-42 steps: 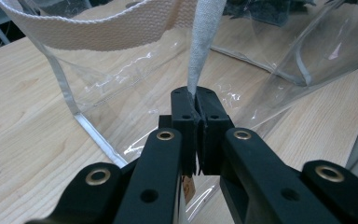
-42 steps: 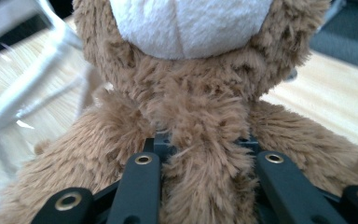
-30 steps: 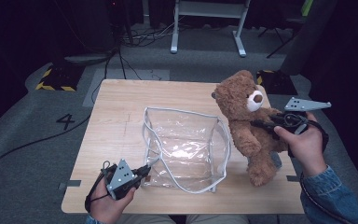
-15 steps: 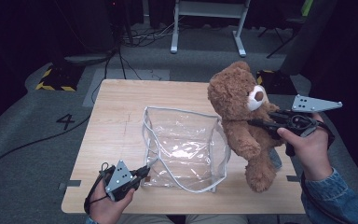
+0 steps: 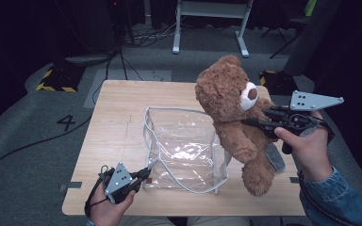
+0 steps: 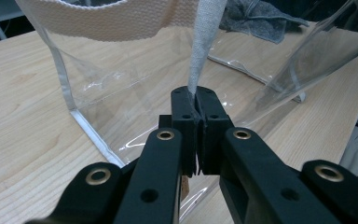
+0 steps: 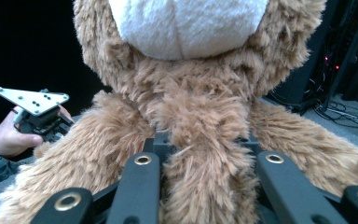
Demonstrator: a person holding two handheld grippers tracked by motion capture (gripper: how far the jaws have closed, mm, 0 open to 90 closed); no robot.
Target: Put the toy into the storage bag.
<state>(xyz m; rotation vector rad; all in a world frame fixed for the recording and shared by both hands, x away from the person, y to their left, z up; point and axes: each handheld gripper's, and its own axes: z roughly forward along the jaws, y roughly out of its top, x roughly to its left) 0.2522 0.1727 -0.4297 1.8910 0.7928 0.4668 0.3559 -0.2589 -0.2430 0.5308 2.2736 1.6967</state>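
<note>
A brown teddy bear (image 5: 228,110) with a white muzzle hangs upright over the right side of the wooden table (image 5: 118,117). It is lifted, its feet just above the tabletop. My right gripper (image 5: 254,121) is shut on the bear's (image 7: 200,116) chest fur, and the fingertips are buried in it. A clear plastic bag (image 5: 184,146) with white webbing trim stands open beside the bear. My left gripper (image 5: 143,175) is shut on the bag's pale strap (image 6: 205,42) at its near left corner. In the left gripper view the gripper (image 6: 197,100) pinches that strap tight.
A grey cloth (image 5: 275,157) lies on the table behind the bear's legs, and the grey cloth (image 6: 261,21) also appears beyond the bag. A white desk frame (image 5: 207,23) and cables are on the floor past the table. The left hand's gripper (image 7: 35,109) shows beyond the bear.
The right gripper has raised the bear and carried it a little left, toward the bag's opening. The left gripper and the bag have stayed put.
</note>
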